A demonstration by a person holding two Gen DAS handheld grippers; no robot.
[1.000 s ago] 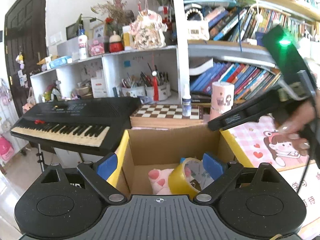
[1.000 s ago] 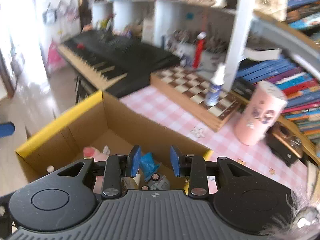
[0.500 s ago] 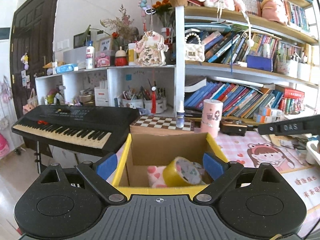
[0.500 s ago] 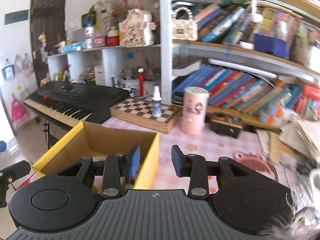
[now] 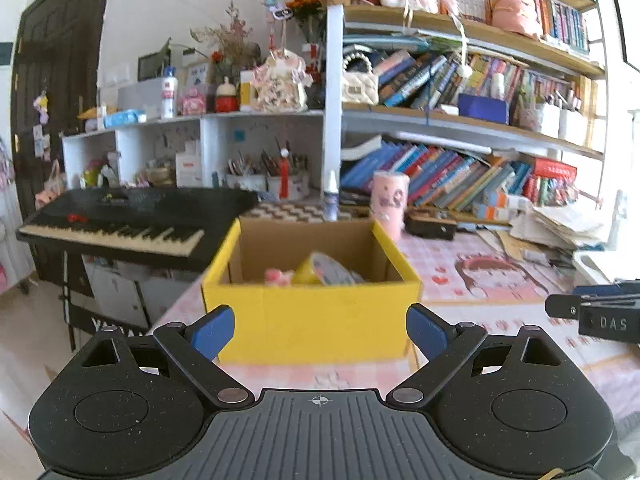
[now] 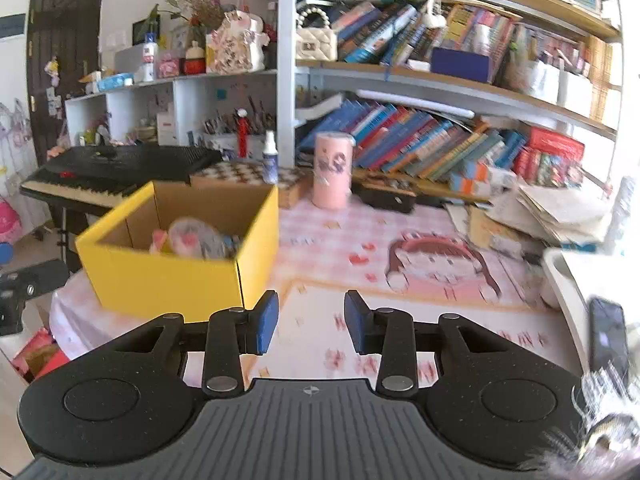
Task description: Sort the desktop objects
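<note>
A yellow cardboard box (image 5: 312, 320) (image 6: 168, 284) stands on the pink checked tablecloth (image 6: 320, 236). Inside it lie a yellow tape roll (image 5: 320, 274) and a pink plush toy (image 5: 277, 276). My left gripper (image 5: 320, 330) hangs just in front of the box, open wide with nothing between its blue pads. My right gripper (image 6: 311, 322) is to the right of the box, over the cartoon mat (image 6: 436, 268). Its jaws stand a small gap apart with nothing in them. Its black body (image 5: 600, 314) shows at the right edge of the left wrist view.
Behind the box are a chessboard (image 6: 240, 172), a spray bottle (image 6: 270, 158) and a pink cylinder (image 6: 333, 172). A black keyboard (image 5: 132, 216) stands to the left. Loose papers (image 6: 552, 216), a white tray (image 6: 560, 276) and a phone (image 6: 608, 340) are on the right, below bookshelves.
Both grippers have pulled back out of the box toward the near side. The right one has swung right, over the mat, and its jaws stand slightly wider.
</note>
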